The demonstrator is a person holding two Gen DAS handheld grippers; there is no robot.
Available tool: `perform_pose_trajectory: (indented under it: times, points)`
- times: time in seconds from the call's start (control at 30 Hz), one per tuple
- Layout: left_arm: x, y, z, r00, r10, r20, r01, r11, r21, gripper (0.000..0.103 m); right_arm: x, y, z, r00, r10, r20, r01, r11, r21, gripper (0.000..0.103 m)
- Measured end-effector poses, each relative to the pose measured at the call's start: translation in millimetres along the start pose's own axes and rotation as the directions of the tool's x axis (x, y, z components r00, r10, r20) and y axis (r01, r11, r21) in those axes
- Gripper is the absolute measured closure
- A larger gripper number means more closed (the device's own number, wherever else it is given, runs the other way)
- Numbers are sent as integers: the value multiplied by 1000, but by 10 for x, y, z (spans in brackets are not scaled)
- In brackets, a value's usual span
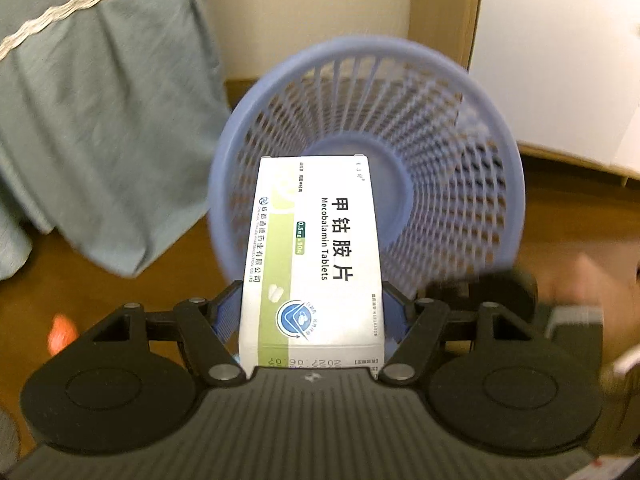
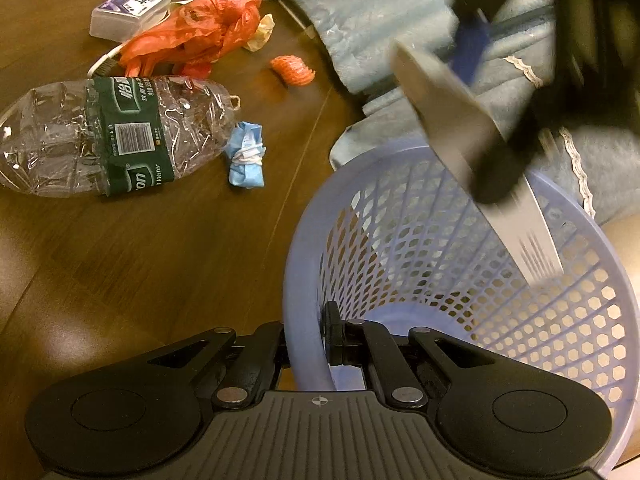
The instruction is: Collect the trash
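Holding the tablet box (image 1: 312,256) pinched tight in the left hand-held gripper (image 1: 312,316), right above the blue basket (image 1: 440,60). Right hand-held gripper (image 2: 306,344) is clamped on the rim. Next up, I'd guess: let go, then grab the crushed bottle (image 2: 108,136) off the floor.

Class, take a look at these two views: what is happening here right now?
A person is clearing trash off a brown wooden floor. The left gripper holds a white-and-green tablet box over the blue plastic mesh basket, not yet dropped in. The right gripper clamps the basket's rim. A crushed clear water bottle, red plastic bag and blue wad lie on the floor.
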State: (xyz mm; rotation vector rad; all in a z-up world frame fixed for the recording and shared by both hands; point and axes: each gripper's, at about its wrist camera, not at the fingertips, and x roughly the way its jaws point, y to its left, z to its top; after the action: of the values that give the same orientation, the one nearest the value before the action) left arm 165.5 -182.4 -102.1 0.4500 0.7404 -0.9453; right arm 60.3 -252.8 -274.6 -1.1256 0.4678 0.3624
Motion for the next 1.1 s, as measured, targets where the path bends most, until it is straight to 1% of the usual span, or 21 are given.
perform_pose_trajectory:
  times: [0.07,0.1,0.2,0.27,0.33,0.43,0.53,0.6,0.67,0.7,0.73,0.77,0.83,0.97,1.0,1.07,1.1]
  points:
    - [99,-35,114,1000,-29,12,29,1000,12,33,-5,-6,-11,1000,0,-2,0,1000,6,103]
    - [125,-41,149,999,-33,21,33,999,11,27,-7,-7,-12,1000,-1,-3,1,1000,7,103]
    - [61,13,138,998,-22,54,24,999,-28,27,-13,-14,-16,1000,3,-3,-3,1000,13,103]
    - [-30,87,39,998,16,54,-13,999,-48,27,-10,-22,-19,1000,1,-6,-1,1000,16,103]
    - [-164,221,-128,998,54,38,-50,995,-81,27,-17,-36,-23,1000,-4,-6,5,1000,23,103]
    - [-359,469,-468,991,135,-9,-135,979,-150,27,-17,-66,-21,1000,-9,-6,9,999,31,103]
    - [-538,712,-891,973,217,-75,-228,951,-207,27,-8,-66,-14,1000,-7,-8,8,999,31,103]
    - [-642,817,-1185,953,277,-123,-298,928,-224,27,-8,-57,-15,1000,-6,-9,6,1000,27,103]
    - [-736,901,-1446,936,312,-162,-345,906,-246,27,-3,-50,-12,1000,-4,-10,4,1000,22,103]
    - [-762,915,-1565,925,335,-179,-372,893,-251,27,-4,-48,-12,1000,-4,-10,4,1000,20,103]
    - [-786,931,-1675,915,353,-196,-396,881,-258,27,5,-48,-7,1000,-4,-11,4,1000,20,103]
    - [-802,949,-1768,908,359,-215,-409,871,-272,27,5,-47,-7,1000,-4,-11,4,1000,21,103]
    - [-788,968,-1932,900,361,-245,-423,857,-293,27,4,-45,-9,1000,-4,-12,4,1000,19,103]
    - [-667,962,-2124,892,360,-272,-431,859,-277,27,35,-27,3,1000,-1,-16,1,1000,10,103]
    - [-617,954,-2158,895,355,-269,-424,864,-273,27,36,-23,2,1000,0,-16,0,1000,6,103]
    - [-540,938,-2208,907,330,-263,-393,886,-246,24,40,-18,1,1000,1,-16,-1,1000,2,103]
    - [-500,924,-2227,909,321,-264,-381,898,-219,18,44,-17,2,1000,2,-15,-2,1000,0,103]
